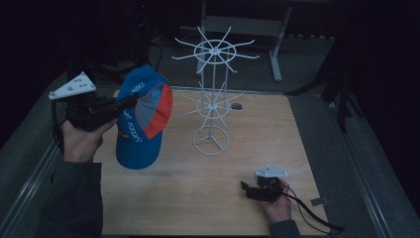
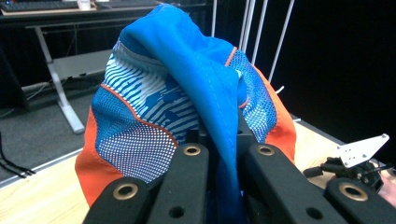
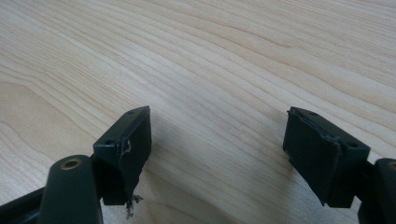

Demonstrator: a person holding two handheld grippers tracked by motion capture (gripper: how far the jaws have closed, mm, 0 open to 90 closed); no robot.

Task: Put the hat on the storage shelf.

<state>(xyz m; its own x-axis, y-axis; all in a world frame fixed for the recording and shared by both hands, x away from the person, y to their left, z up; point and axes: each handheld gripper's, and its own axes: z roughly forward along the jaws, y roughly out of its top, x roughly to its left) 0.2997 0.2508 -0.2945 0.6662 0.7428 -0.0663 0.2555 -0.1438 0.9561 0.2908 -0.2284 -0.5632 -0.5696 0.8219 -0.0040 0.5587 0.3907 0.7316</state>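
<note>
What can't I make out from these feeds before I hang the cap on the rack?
- Left gripper pads: left gripper view, buried in the cap's blue fabric pinched between the jaws.
- Cap lettering: high view, too small and dim to read.
- Rack's arm tips: high view, thin white wire fading into the dark background.
- Right gripper jaws stand open over bare table; in the high view they are too small and dark to judge.

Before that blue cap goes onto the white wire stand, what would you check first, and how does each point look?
1. Left tongs clamped on the cap: ok.
2. Cap lifted off the table: ok.
3. Wire stand upright, its prongs bare: ok.
4. Right tongs open, holding nothing, resting low by the table: ok.
5. Cap opening turned toward a prong: cannot tell.
</note>
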